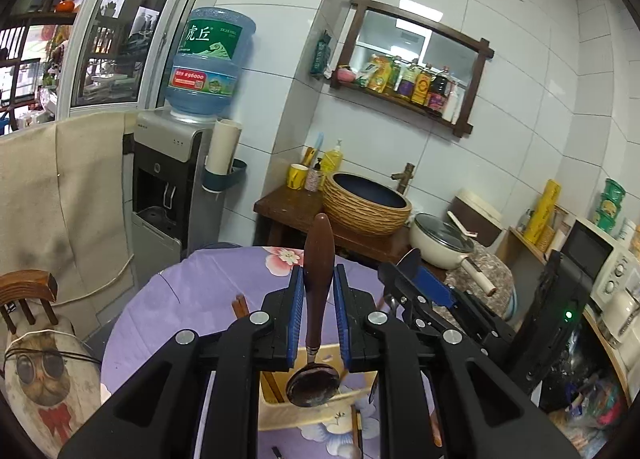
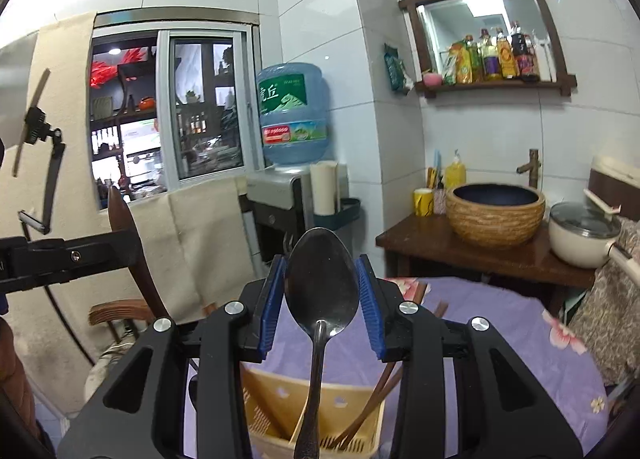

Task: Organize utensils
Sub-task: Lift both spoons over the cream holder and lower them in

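Here we see the left gripper [image 1: 319,291] with its jaws clamped on a wooden-handled spoon [image 1: 318,279], bowl hanging down, and the right gripper [image 2: 322,291] gripping a steel spoon [image 2: 322,291] by its bowl, both raised above the beige utensil caddy [image 2: 276,403] on the purple tabletop [image 2: 480,323].

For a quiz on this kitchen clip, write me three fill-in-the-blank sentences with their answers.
1. The left gripper is shut on a spoon with a ____ handle.
2. The right gripper grips a metal spoon by its ____.
3. Below both spoons stands a yellow utensil ____ on the purple tablecloth.

Answers: brown; bowl; holder
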Tool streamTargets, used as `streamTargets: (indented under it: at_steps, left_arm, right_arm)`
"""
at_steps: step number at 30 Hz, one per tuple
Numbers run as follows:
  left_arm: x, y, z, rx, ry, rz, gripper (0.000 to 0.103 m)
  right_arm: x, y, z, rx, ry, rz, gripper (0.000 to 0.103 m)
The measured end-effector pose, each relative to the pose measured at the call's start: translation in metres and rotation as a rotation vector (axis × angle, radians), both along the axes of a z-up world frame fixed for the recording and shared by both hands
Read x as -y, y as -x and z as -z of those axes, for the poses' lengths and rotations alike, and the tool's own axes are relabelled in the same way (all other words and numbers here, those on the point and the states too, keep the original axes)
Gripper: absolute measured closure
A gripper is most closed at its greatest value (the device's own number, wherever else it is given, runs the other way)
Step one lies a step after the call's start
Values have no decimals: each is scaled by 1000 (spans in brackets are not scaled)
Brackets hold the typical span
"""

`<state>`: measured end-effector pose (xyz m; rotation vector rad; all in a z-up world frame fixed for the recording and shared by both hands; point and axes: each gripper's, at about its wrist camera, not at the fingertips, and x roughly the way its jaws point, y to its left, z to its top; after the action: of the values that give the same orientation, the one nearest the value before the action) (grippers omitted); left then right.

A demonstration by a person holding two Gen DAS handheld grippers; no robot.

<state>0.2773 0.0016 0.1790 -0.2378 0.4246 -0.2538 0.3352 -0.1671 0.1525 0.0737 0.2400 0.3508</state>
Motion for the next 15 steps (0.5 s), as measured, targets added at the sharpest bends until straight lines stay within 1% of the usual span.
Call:
streamTargets:
  at_steps: [3, 8, 11, 15]
  left_arm:
    - [1, -17, 9, -17, -8, -27, 88]
    - [1, -34, 35, -72, -10, -33, 88]
    - [4, -35, 49, -92, -31, -28, 88]
    - [9, -32, 64, -111, -46, -10, 88]
  right_arm:
    - [-5, -16, 6, 21, 13, 23, 66]
    - [-11, -35, 30, 1, 30, 47, 66]
    - [-8, -31, 46, -9, 36, 54, 66]
    - [-8, -17, 61, -5, 79, 51, 66]
